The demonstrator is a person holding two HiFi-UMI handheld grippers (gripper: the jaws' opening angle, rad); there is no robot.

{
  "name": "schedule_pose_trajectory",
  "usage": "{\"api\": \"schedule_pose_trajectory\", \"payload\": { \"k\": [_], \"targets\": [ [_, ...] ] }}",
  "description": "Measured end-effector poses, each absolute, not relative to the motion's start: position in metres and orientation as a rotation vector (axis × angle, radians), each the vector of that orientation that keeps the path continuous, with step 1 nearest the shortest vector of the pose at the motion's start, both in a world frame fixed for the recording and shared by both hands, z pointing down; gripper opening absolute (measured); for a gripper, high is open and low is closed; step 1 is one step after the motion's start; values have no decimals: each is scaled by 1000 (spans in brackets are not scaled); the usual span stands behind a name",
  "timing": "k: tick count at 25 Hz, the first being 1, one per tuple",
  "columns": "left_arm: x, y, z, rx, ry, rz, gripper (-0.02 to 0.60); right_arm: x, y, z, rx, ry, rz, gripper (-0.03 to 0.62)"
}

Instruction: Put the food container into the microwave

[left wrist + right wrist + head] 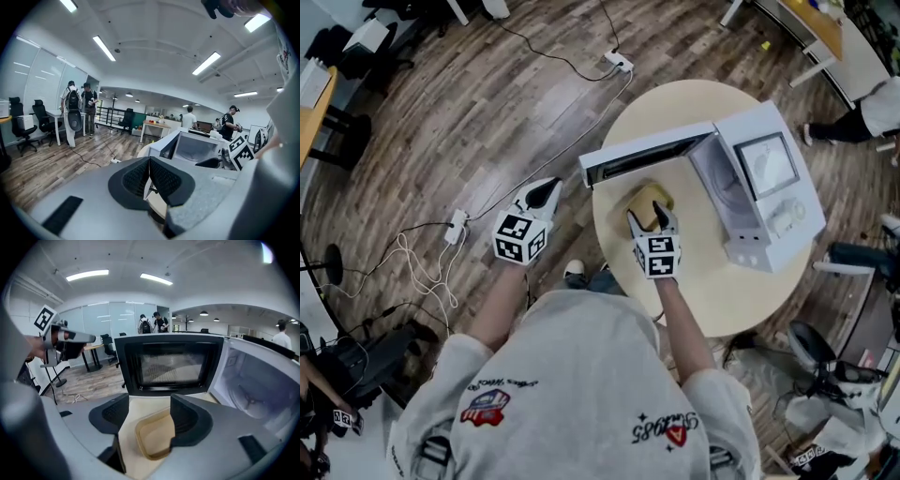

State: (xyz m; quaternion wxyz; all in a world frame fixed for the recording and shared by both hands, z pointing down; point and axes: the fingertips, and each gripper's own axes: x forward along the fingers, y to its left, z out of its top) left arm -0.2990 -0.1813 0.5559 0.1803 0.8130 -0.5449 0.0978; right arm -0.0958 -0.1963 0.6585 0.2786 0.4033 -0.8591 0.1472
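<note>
Round table [712,291], microwave [759,197] open at 2 o'clock; food container [647,199] on the tabletop, not gripped.
Risk: right gripper [652,217] sits off-centre over the container, so closing could pinch one wall and tip it; the door [642,155] at 12 o'clock may snag the carry. Right jaws are spread wide, holding nothing. Left gripper [546,192], off-table at 9 o'clock, is clenched and empty.

Food container [151,440] between parted hand-held gripper [149,416] jaws
</note>
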Motion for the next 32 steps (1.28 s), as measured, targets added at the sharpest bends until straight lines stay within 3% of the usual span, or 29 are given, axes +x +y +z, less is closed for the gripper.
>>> {"api": "schedule_pose_trajectory", "payload": {
  "k": [9, 21, 32],
  "targets": [
    [-339, -165, 565, 2184, -1616, 269, 5, -109, -169, 729, 877, -2155, 468, 245],
    [-342, -148, 569, 2129, -1644, 276, 5, -103, -142, 790, 724, -1975, 468, 199],
    [-359, -131, 571, 2081, -1664, 291, 5, -113, -137, 800, 647, -1950, 424, 47]
  ]
}}
